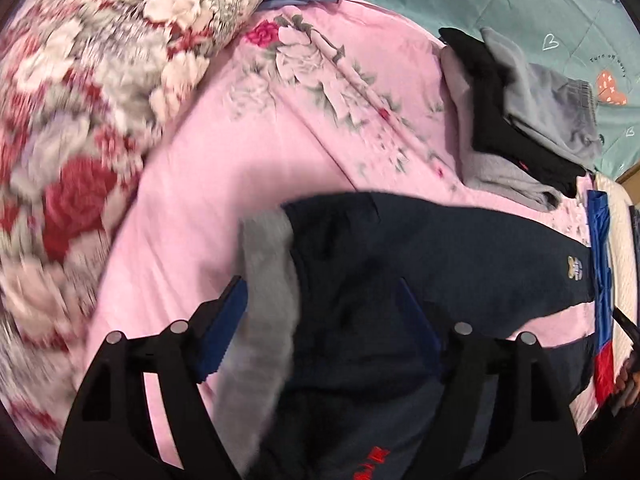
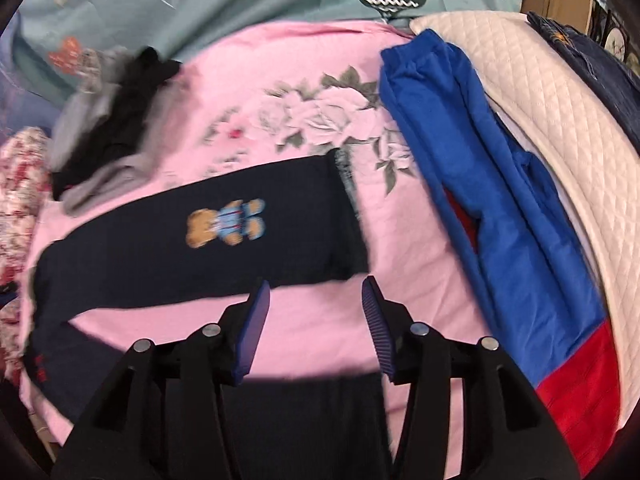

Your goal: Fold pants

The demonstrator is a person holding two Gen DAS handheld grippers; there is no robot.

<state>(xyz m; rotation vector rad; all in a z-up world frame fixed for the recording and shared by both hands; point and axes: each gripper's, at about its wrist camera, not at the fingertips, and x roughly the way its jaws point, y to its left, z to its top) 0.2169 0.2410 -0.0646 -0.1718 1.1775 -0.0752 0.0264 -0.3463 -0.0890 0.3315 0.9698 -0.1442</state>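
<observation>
I am looking down at the navy pants (image 2: 200,236) lying on the pink bed sheet (image 2: 320,92). In the right view one leg, the one with a little bear picture (image 2: 226,227), is stretching across the middle of the frame, and the other leg is running along the lower left. In the left view the same pants are filling the lower middle, with their gray inside lining (image 1: 268,300) showing on the left.

My left tongs (image 1: 320,324) are standing wide apart at the bottom of the left view. The pants are lying under them, but the pads are not squeezing the cloth. My right tongs (image 2: 316,312) are standing part way apart at the bottom of the right view, over bare pink sheet just below the end of the bear leg. Nothing is between them.

I think the two legs are not yet lying on top of each other, so the fold is only starting. To do it well, I should be pinching only the navy cloth and not the sheet, taking hold near a leg end and near the waist, lifting both ends evenly, and laying one leg flat on the other with the edges matching.

Counting: one pair of navy pants, one pair of blue and red pants (image 2: 500,184) on the right, one small pile of gray and black clothes (image 2: 108,120) at the upper left, and two tongs.
</observation>
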